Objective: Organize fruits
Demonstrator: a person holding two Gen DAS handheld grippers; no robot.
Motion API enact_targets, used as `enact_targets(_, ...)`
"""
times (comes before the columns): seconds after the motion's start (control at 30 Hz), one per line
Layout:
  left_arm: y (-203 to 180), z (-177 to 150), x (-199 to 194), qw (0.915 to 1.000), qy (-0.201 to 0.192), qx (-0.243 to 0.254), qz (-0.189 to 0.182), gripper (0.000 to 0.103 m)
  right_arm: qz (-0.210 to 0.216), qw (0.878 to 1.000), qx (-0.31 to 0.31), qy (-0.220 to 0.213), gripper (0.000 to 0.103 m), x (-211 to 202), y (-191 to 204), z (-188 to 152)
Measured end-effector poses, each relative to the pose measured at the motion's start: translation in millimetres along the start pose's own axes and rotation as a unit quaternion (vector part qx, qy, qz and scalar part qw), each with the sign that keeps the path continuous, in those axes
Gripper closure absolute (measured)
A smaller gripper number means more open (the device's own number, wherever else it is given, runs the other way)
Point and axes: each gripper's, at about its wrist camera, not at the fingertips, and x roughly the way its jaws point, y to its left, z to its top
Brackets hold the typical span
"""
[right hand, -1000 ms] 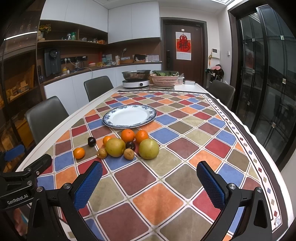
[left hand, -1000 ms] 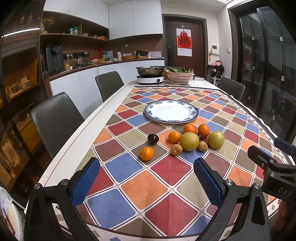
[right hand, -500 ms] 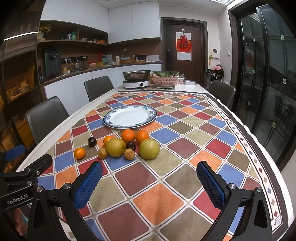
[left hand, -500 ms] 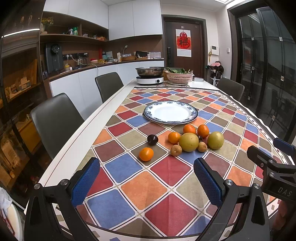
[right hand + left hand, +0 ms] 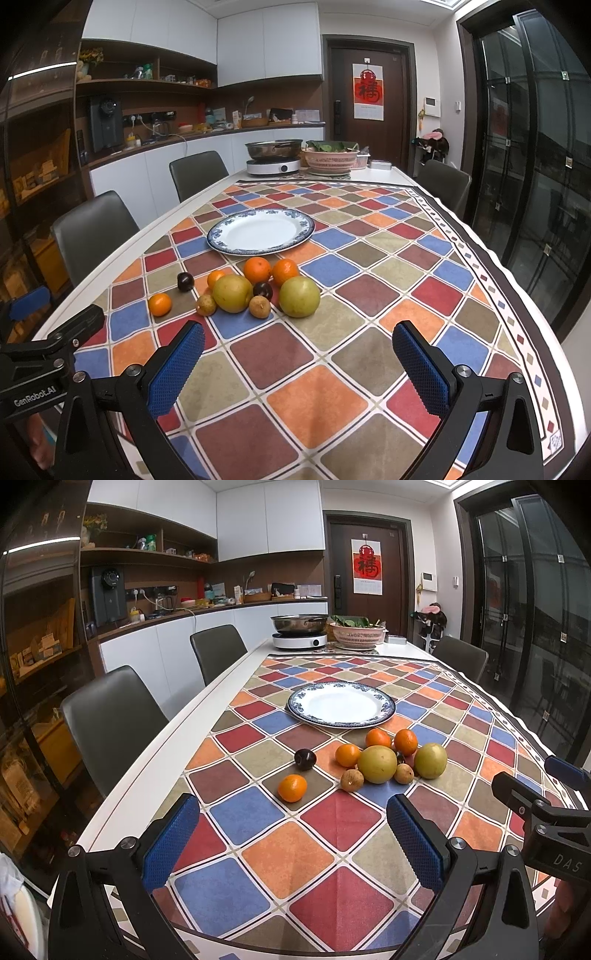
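Note:
A cluster of fruit lies on the checkered tablecloth: two yellow-green pears (image 5: 377, 764) (image 5: 299, 297), several oranges (image 5: 292, 787) (image 5: 257, 270), two dark plums (image 5: 305, 759) (image 5: 185, 281) and small brown fruits (image 5: 352, 780) (image 5: 259, 306). An empty blue-rimmed white plate (image 5: 341, 703) (image 5: 260, 230) sits just behind them. My left gripper (image 5: 293, 843) is open and empty, short of the fruit. My right gripper (image 5: 297, 367) is open and empty, also short of the fruit. Each gripper shows at the edge of the other's view.
A pot on an induction cooker (image 5: 300, 639) (image 5: 273, 166) and a pink basket of greens (image 5: 357, 634) (image 5: 330, 158) stand at the table's far end. Grey chairs (image 5: 110, 723) (image 5: 92, 236) line the left side; another stands at far right (image 5: 443, 184).
Both grippers have crept slightly forward toward the fruit. Nothing on the table has moved.

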Motion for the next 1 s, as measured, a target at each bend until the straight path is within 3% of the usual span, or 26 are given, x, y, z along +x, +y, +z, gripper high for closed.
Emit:
enact_targets(0.77, 4, 0, 6, 1.0000, -0.009, -0.001, -0.002, 0.000, 0.016, 1.000, -0.015, 0.017, 0.001, 16, 7, -3)
enact_targets(1.0, 8, 0, 22, 1.0000, 0.001, 0.004, 0.001, 0.008, 0.023, 0.999, -0.035, 0.024, 0.001, 32, 14, -1)
